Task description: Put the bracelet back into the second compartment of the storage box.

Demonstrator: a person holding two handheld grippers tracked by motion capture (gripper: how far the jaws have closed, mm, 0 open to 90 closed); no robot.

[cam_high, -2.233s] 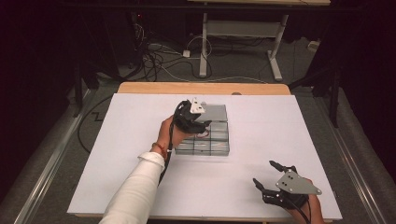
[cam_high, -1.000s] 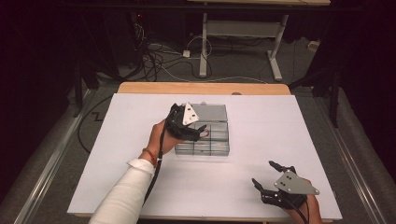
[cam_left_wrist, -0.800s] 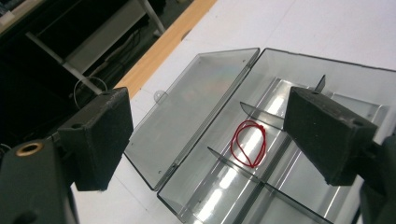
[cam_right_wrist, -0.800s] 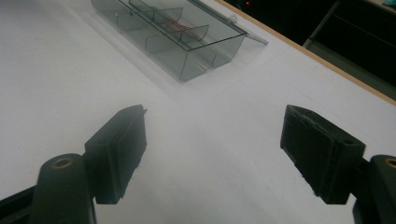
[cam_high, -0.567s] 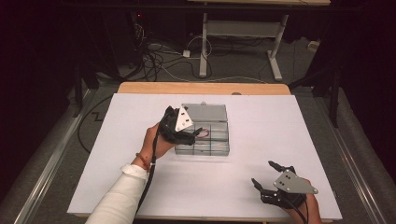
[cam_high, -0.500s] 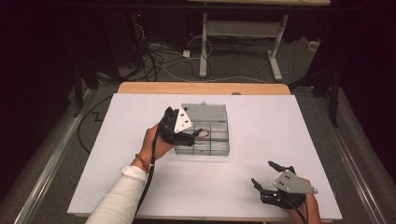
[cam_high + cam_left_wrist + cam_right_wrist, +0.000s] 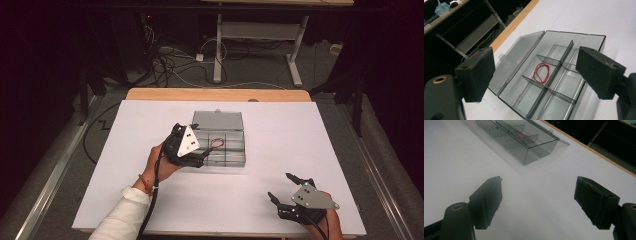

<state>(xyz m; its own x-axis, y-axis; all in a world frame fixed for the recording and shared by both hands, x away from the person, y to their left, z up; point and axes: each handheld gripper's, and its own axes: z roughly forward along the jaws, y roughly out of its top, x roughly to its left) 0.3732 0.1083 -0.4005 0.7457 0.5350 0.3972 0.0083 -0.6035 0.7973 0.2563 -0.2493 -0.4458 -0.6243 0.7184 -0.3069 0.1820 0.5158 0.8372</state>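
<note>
Right gripper (image 7: 285,197): near edge of the white counter (image 7: 300,130), jaws spread wide, nothing between them. Left gripper (image 7: 192,150): held at the near left corner of the box, jaws spread, empty. Clear compartment box (image 7: 235,157): mid-counter, hinged lid (image 7: 218,120) folded open flat on the far side. Red loop (image 7: 541,73), possibly thread or a rubber band: lying in a middle compartment on the lid side.

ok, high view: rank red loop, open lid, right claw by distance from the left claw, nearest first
1. red loop: in a box compartment just right of the left claw.
2. open lid: lying flat behind the box, on the far side.
3. right claw: at the table's near right, well apart.
</note>
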